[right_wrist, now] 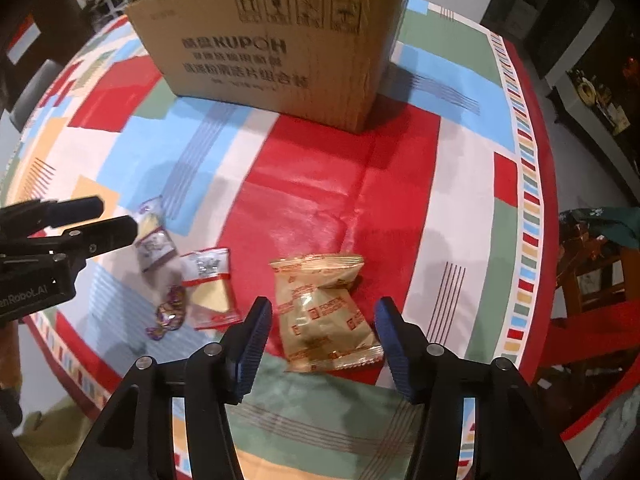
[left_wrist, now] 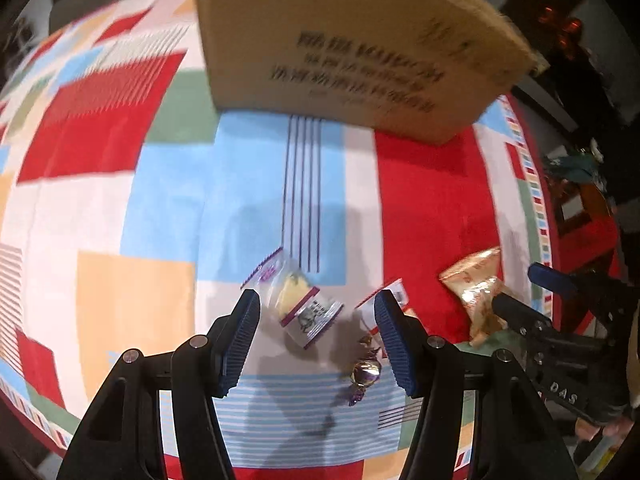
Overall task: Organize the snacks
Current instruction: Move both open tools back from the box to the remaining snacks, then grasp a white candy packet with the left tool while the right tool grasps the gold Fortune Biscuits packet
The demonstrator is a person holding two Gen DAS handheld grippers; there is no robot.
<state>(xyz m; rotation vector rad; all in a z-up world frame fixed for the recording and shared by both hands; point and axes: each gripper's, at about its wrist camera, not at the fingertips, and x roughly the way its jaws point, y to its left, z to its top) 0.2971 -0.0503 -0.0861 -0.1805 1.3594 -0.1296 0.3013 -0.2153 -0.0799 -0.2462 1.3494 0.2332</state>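
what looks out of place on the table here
Four snacks lie loose in front of the cardboard box rather than in it: a gold packet, a red-edged packet, a purple-edged packet and a purple foil candy. Nothing looks spilled or torn.

Four snack packets (right_wrist: 325,312) — one cardboard box (right_wrist: 276,48)

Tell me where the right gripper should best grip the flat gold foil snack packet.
Probably across the gold foil snack packet's narrower middle, coming straight down from above: it lies flat on the patterned tablecloth, already between the right gripper's open fingers.
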